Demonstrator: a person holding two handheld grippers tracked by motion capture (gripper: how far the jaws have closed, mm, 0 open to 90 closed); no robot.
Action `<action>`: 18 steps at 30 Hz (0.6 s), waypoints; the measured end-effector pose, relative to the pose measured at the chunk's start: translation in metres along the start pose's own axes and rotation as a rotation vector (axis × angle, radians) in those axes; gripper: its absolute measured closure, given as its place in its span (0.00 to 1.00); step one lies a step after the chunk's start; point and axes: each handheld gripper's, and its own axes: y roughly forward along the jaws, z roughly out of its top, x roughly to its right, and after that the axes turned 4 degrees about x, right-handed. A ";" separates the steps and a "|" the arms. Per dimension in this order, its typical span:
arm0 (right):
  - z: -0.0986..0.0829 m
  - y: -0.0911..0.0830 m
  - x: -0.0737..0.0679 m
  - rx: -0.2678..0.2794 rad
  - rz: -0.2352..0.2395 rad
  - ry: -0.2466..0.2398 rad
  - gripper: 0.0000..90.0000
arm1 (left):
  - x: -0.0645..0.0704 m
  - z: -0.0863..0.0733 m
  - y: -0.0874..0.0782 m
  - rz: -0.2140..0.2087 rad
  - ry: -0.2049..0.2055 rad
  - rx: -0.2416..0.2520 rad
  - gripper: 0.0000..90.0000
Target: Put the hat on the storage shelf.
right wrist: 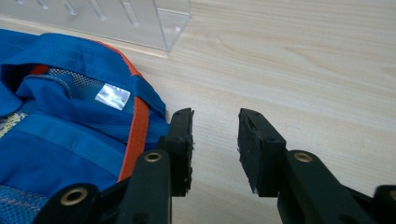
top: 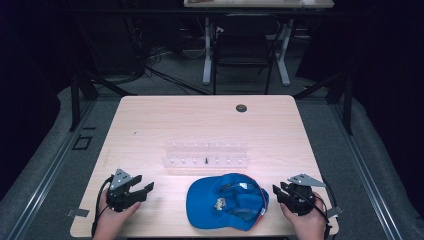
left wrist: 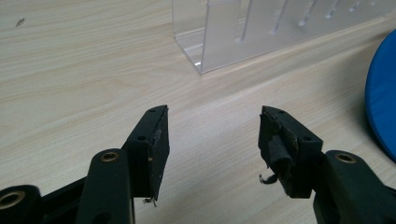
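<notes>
Blue cap [top: 227,201] lies upside down at the near edge of the desk [top: 150,125], inside facing up, orange trim and a white label visible. Clear plastic rack [top: 205,154] stands just behind it, mid-desk. Right tongs [top: 286,191] sit near the cap's right side, jaws spread, nothing between them; in the right gripper view the cap's edge is just beside the near jaw. Left tongs [top: 142,186] are off to the cap's left, apart from it, jaws spread wide and holding nothing. A hand [top: 111,220] holds each one at the desk's near edge.
</notes>
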 end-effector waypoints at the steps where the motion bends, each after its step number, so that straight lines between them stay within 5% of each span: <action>1: 0.000 0.000 0.001 -0.010 0.007 0.006 0.74 | -0.001 0.000 0.000 0.001 -0.007 0.006 0.49; 10: 0.003 0.004 0.007 -0.077 0.110 0.118 0.81 | 0.000 -0.002 0.000 -0.004 -0.008 -0.042 0.55; 18: 0.002 0.014 0.004 -0.148 0.135 0.139 0.81 | -0.002 -0.002 0.000 -0.007 -0.015 -0.051 0.55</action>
